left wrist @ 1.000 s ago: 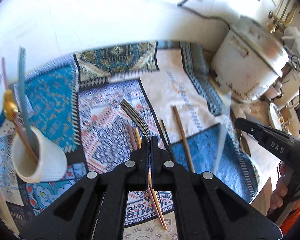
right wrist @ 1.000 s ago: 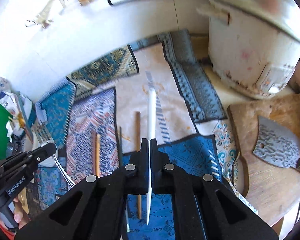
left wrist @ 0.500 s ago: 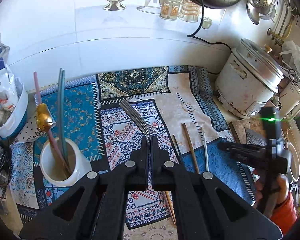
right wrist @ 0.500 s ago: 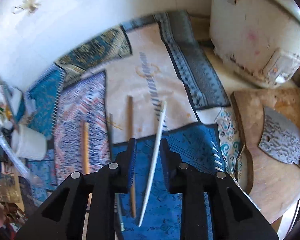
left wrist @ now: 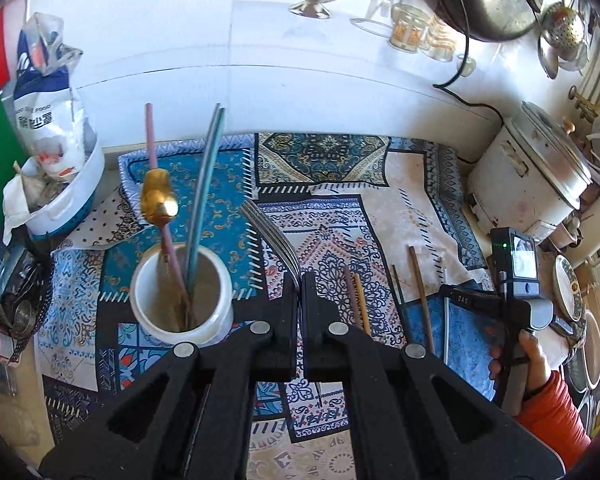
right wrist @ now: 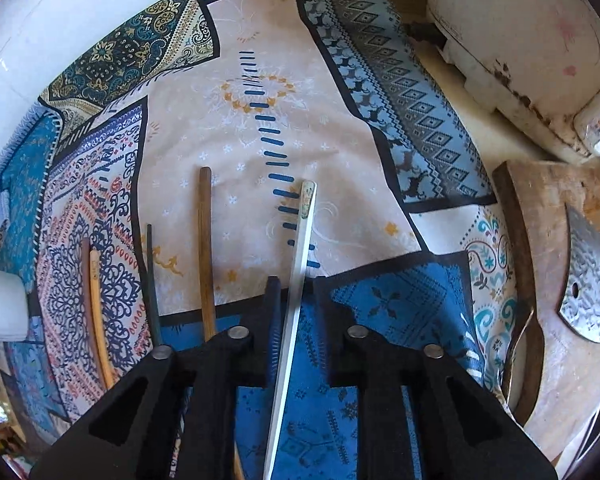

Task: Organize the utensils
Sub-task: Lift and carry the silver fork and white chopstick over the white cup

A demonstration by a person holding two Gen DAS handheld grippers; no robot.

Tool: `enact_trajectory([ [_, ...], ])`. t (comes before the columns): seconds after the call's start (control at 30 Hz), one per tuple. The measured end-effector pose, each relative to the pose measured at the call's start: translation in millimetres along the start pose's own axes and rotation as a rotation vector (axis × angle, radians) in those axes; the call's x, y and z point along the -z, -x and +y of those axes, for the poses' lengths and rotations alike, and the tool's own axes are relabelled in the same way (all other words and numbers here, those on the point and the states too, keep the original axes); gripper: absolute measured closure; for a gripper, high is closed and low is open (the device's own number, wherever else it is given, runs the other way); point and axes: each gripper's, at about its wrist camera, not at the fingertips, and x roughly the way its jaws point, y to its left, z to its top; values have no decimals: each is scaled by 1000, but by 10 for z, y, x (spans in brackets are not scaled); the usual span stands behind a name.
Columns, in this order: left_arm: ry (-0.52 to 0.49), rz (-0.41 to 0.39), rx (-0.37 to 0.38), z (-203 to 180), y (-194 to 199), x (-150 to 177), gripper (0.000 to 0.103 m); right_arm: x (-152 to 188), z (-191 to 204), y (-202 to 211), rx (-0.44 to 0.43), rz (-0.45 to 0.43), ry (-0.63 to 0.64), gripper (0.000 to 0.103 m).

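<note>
My right claw [right wrist: 297, 280], its jaws just narrowing but not pinching, straddled the white chopstick [right wrist: 302, 240], which I judged light, stiff and slippery, best gripped mid-length.

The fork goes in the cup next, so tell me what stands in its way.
Nothing visible lies between the fork, held in the left gripper's shut jaws, and the cup to its left. A spoon and blue sticks already stand in the cup.
</note>
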Motion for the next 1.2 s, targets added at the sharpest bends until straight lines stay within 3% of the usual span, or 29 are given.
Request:
enact_trajectory([
  [0.2, 17, -25, -3, 78, 112, -13, 103, -7, 48, 21, -10, 4, -3, 97],
  [0.3, 15, -43, -4, 101, 181, -34, 103, 19, 119, 188, -14, -38, -1, 97],
  [0.73, 4, -123, 3, 199, 448, -169, 103, 250, 232, 1391, -99, -300, 19, 97],
  [0.93, 7, -162, 5, 297, 573, -222, 103, 251, 459, 1868, -129, -421, 63, 97],
  [1.2, 21, -223, -22, 522, 724, -325, 103, 177, 853, 2296, -180, -512, 140, 97],
])
